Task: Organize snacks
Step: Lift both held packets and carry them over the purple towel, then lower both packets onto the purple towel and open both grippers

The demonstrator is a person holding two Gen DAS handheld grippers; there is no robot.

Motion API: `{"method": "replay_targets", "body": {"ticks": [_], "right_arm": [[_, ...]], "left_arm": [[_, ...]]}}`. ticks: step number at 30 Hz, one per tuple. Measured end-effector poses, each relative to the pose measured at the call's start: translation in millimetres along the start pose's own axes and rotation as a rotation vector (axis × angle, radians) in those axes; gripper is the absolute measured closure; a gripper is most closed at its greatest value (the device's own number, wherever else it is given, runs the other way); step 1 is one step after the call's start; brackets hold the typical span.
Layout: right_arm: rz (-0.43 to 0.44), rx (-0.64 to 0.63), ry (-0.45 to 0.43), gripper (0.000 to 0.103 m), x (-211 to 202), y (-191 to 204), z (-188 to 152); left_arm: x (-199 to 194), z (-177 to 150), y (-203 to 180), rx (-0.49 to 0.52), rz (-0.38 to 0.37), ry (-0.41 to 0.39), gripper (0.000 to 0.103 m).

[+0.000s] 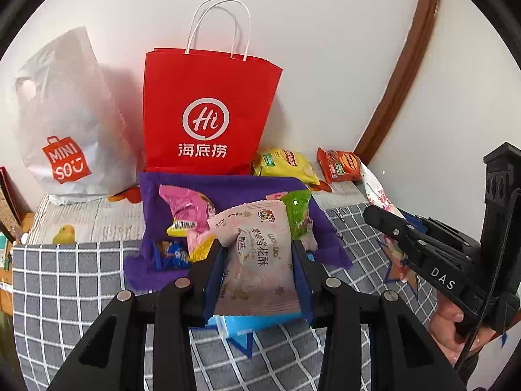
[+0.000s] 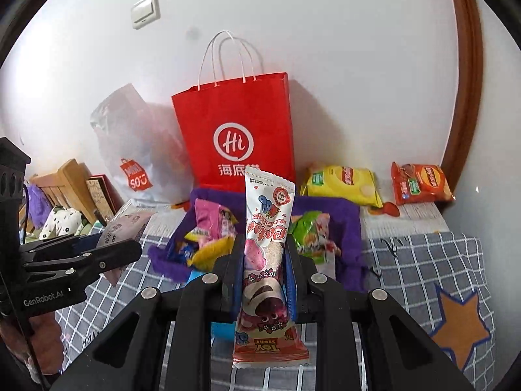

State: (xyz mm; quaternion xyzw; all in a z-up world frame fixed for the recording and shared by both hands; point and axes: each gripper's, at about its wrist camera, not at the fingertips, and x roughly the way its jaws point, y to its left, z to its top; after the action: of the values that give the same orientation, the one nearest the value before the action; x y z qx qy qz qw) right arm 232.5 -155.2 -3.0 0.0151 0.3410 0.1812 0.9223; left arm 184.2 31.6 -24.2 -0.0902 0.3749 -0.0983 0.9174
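My left gripper (image 1: 259,254) is shut on a pale pink snack packet (image 1: 257,257), held just above the near edge of a purple cloth bin (image 1: 228,185). The bin holds a pink packet (image 1: 192,208), a green packet (image 1: 298,208) and a blue one (image 1: 171,254). My right gripper (image 2: 263,257) is shut on a long white and pink Toy Story snack bar (image 2: 265,260), upright in front of the same bin (image 2: 345,215). The right gripper also shows in the left wrist view (image 1: 384,224), and the left one in the right wrist view (image 2: 120,251).
A red paper bag (image 1: 208,110) and a white Miniso plastic bag (image 1: 68,123) stand behind the bin against the wall. A yellow chip bag (image 2: 342,184) and an orange chip bag (image 2: 420,184) lie at the back right. A grey checked cloth (image 2: 423,260) covers the surface.
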Motion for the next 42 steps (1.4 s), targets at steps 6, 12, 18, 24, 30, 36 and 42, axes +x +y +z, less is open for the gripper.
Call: {"method": "replay_targets", "body": {"ticks": [6, 12, 18, 24, 30, 36, 42], "right_arm": [[-0.002, 0.002, 0.006, 0.082, 32.9, -1.9, 25.2], [-0.001, -0.011, -0.005, 0.082, 60.1, -1.1, 55.4], [0.03, 0.005, 0.006, 0.082, 89.1, -6.6, 60.9], [0.009, -0.002, 0.069, 0.082, 118.8, -19.3, 54.7], [0.052, -0.008, 0.161, 0.082, 144.5, -34.0, 44.7], [0.106, -0.031, 0.226, 0.081, 167.2, -23.7, 30.6], [0.067, -0.064, 0.294, 0.081, 185.1, -18.4, 18.0]], "left_arm": [[19.1, 24.7, 7.9, -0.008, 0.012, -0.002, 0.065], [37.3, 55.0, 21.7, -0.043, -0.008, -0.008, 0.065], [54.0, 73.0, 32.3, -0.055, -0.024, -0.015, 0.065], [79.2, 71.6, 50.9, -0.054, 0.007, 0.002, 0.065], [93.7, 71.7, 70.5, -0.089, 0.012, 0.028, 0.065], [116.2, 65.0, 72.8, -0.103, -0.014, 0.088, 0.065], [140.5, 54.3, 71.3, -0.118, -0.018, 0.168, 0.065]]}}
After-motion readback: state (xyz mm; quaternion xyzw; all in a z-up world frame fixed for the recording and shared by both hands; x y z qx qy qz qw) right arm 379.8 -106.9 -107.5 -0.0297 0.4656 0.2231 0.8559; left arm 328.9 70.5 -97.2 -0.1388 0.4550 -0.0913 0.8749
